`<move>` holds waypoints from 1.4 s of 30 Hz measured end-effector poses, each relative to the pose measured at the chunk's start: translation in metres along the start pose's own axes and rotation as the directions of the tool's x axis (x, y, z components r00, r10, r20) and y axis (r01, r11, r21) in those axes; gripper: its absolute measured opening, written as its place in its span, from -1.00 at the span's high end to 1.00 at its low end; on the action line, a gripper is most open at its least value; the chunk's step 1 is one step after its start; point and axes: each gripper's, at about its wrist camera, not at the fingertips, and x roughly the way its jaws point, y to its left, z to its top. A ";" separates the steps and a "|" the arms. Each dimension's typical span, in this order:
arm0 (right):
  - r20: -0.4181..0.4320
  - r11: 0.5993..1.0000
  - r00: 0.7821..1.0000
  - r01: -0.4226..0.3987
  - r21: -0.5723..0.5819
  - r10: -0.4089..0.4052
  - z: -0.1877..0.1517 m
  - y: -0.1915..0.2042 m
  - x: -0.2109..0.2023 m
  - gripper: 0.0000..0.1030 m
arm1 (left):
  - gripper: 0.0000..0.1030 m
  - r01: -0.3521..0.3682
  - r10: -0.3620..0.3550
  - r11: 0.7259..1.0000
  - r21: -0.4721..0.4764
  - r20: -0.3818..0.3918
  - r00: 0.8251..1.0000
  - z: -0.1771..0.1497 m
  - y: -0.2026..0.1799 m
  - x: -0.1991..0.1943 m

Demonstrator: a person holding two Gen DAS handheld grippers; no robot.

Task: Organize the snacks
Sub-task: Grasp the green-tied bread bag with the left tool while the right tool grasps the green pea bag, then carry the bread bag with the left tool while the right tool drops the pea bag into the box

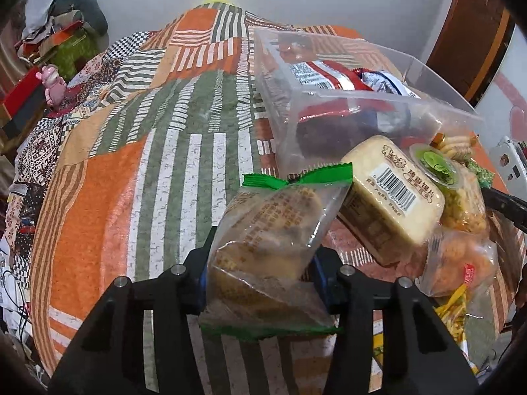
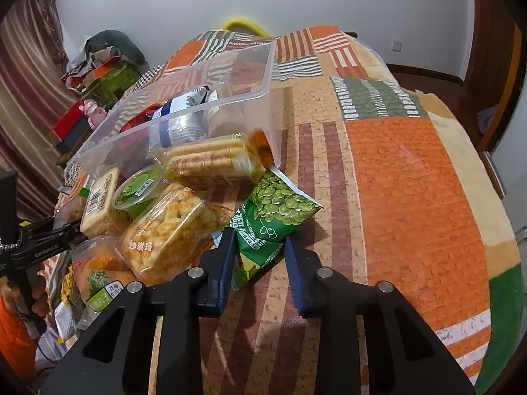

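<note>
My left gripper (image 1: 262,260) is shut on a clear cake packet with green ends (image 1: 270,240) and holds it above the patchwork blanket. A clear plastic bin (image 1: 329,95) with red and blue packets inside stands just beyond it, also in the right wrist view (image 2: 210,105). My right gripper (image 2: 260,263) is open, its fingers on either side of a green pea bag (image 2: 273,217) that lies on the blanket. A snack pile sits left of it: a yellow puffed-snack box (image 2: 168,230), a biscuit-stick pack (image 2: 210,161), a green-lidded cup (image 2: 138,191) and a cream barcode box (image 2: 98,200).
The patchwork blanket (image 2: 411,181) covers a bed that spreads right of the bin. Boxes, a pink toy (image 1: 52,82) and clutter lie at the far left by a curtain. The left gripper's body (image 2: 39,250) shows at the left edge of the right wrist view.
</note>
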 end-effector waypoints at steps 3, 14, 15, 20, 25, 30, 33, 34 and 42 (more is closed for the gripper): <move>0.010 1.000 1.000 0.004 -0.001 -0.004 0.000 -0.001 -0.003 0.53 | 0.07 0.002 -0.002 1.000 -0.009 0.019 1.000 0.001 0.003 -0.010; 0.079 0.999 0.996 0.029 -0.014 -0.028 0.005 -0.004 -0.027 0.59 | 0.07 0.016 -0.014 1.000 -0.013 0.123 0.992 0.016 0.001 -0.057; 0.084 0.999 0.996 0.029 -0.016 -0.027 0.006 -0.004 -0.030 0.59 | 0.07 0.020 -0.018 1.000 -0.011 0.131 0.991 0.018 0.000 -0.061; 0.124 0.999 0.992 0.022 -0.028 -0.018 0.017 -0.001 -0.044 0.60 | 0.07 0.037 -0.039 0.999 0.012 0.180 0.983 0.032 -0.011 -0.078; 0.179 0.999 0.984 0.012 -0.036 -0.005 0.030 0.004 -0.057 0.60 | 0.07 0.062 -0.066 0.998 0.023 0.223 0.973 0.049 -0.021 -0.089; 0.217 0.998 0.976 0.005 -0.063 0.009 0.042 0.014 -0.061 0.60 | 0.07 0.082 -0.092 0.995 0.050 0.256 0.962 0.069 -0.037 -0.093; 0.235 0.997 0.972 0.000 -0.083 0.020 0.051 0.020 -0.061 0.60 | 0.07 0.085 -0.102 0.994 0.071 0.269 0.958 0.080 -0.046 -0.094; 0.240 0.996 0.971 -0.002 -0.088 0.023 0.052 0.021 -0.061 0.60 | 0.07 0.085 -0.103 0.993 0.078 0.271 0.957 0.083 -0.050 -0.093; 0.249 0.992 0.968 0.003 -0.126 0.029 0.076 0.033 -0.040 0.60 | 0.07 0.110 -0.133 0.989 0.103 0.255 0.958 0.105 -0.070 -0.074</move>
